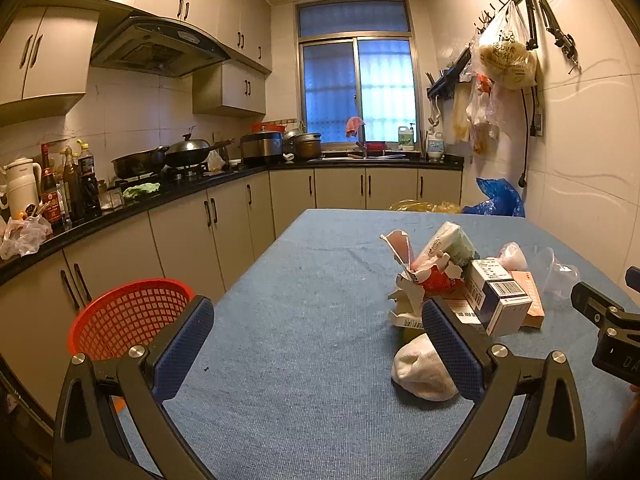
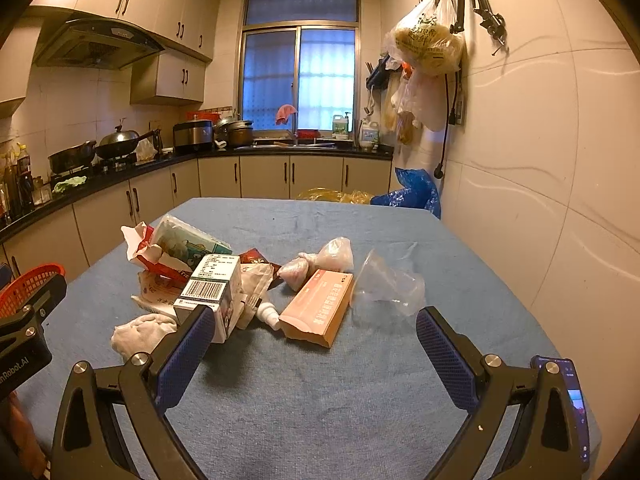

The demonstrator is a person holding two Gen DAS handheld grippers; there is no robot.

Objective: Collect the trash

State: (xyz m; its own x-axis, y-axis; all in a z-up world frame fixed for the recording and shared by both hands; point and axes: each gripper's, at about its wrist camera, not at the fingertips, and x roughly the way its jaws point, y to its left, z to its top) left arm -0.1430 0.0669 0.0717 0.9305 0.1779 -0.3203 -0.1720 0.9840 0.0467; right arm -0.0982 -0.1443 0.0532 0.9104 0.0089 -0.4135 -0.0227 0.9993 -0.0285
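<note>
Your left gripper (image 1: 318, 346) hangs above the blue-clothed counter (image 1: 312, 264) with its jaws spread wide and nothing between them. Your right gripper (image 2: 312, 354) is likewise wide open and empty, low over the same cloth.

The trash sits in one heap ahead of you, toward the middle of the counter. From the right wrist view, a white box with a barcode (image 2: 210, 290) stands at the near left of the heap, just behind your right gripper's left finger. An orange-pink carton (image 2: 318, 306) lies flat beside it, with a small white bottle (image 2: 267, 314) between the two. A crumpled clear plastic bag (image 2: 386, 290) rests just right of the carton, and knotted pinkish bags (image 2: 320, 264) lie behind it. A torn red-and-white wrapper (image 2: 146, 250) and a tissue pack (image 2: 188, 242) lean at the back left. A crumpled white wad (image 2: 140, 332) lies at the near left edge of the heap.

A red mesh basket (image 1: 128, 316) stands off the counter's left edge. A phone (image 2: 576, 400) lies at the near right.
</note>
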